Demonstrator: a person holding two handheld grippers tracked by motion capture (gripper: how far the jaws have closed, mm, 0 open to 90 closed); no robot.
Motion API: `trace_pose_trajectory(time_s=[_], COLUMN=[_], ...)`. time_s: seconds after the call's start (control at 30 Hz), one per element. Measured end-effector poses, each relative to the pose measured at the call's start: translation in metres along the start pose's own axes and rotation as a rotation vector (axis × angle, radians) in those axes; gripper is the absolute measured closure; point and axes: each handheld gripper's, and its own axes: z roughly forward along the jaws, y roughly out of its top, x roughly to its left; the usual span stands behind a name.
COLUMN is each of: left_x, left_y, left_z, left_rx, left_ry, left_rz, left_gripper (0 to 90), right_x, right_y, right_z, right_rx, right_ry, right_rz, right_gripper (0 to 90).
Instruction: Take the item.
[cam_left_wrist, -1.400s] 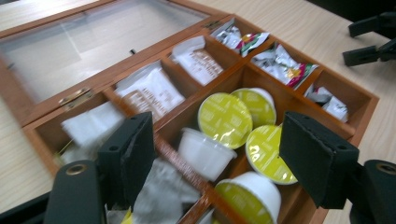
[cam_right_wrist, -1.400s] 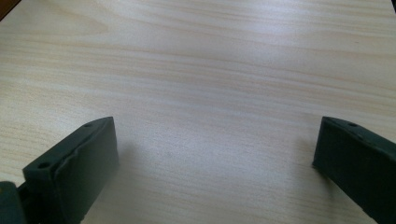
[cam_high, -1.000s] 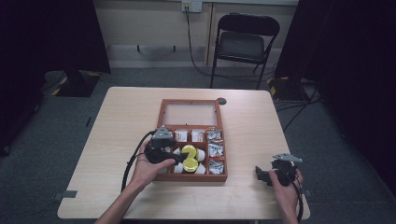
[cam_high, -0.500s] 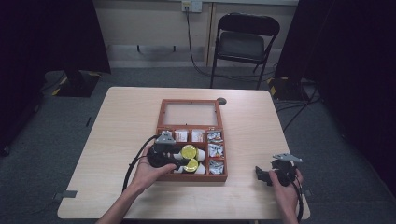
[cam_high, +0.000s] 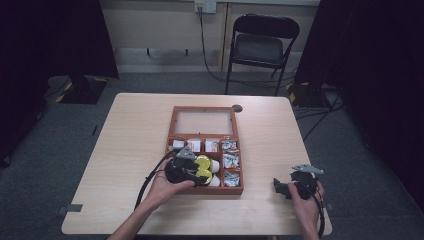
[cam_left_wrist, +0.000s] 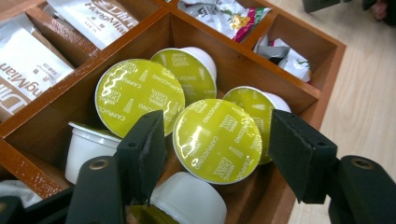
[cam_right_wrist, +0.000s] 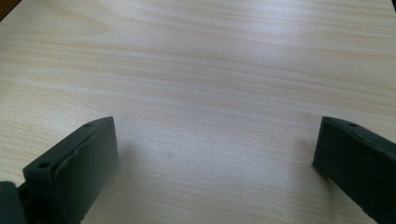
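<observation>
Glossy green foil-lidded round capsule (cam_left_wrist: 217, 140) clamped by left gripper (cam_left_wrist: 215, 147) fingers, wooden box (cam_left_wrist: 299, 88), right gripper (cam_right_wrist: 215, 154) fingers wide, empty.

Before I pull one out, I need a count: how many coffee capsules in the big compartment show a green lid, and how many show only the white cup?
green-lid capsule: 4
white-cup capsule: 2
Total: 6

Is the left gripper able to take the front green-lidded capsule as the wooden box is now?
Probably yes: the left gripper already straddles the front green-lidded capsule, with nothing lying above it.
</observation>
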Motion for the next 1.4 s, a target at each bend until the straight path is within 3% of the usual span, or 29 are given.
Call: trace_pose_trajectory(time_s=[0.4,0.6,0.83,0.93,1.03,1.27,1.4], left_x=[-0.006,-0.006,-0.003,-0.005,-0.008,-0.006,-0.002], left_y=[-0.001,-0.001,-0.002,-0.004,-0.003,-0.001,-0.002], left_z=[0.011,0.015,0.017,0.017,0.018,0.018,0.017], left_rx=[0.045,0.068,0.086,0.054,0.072,0.093,0.081], left_ry=[0.010,0.024,0.003,0.029,0.048,0.036,0.005], left_rz=[0.016,-0.004,-0.028,-0.018,-0.002,-0.011,-0.053], left_gripper=[35.4,37.0,38.2,38.7,38.7,39.4,40.1], right_x=[0.000,0.000,0.000,0.000,0.000,0.000,0.000], right_y=[0.000,0.000,0.000,0.000,0.000,0.000,0.000], right_z=[0.000,0.000,0.000,0.000,0.000,0.000,0.000], right_rx=[0.000,0.000,0.000,0.000,0.000,0.000,0.000], right_ry=[0.000,0.000,0.000,0.000,0.000,0.000,0.000], right_rz=[0.000,0.000,0.000,0.000,0.001,0.000,0.000], right_gripper=[0.0,0.0,0.0,0.0,0.0,0.0,0.0])
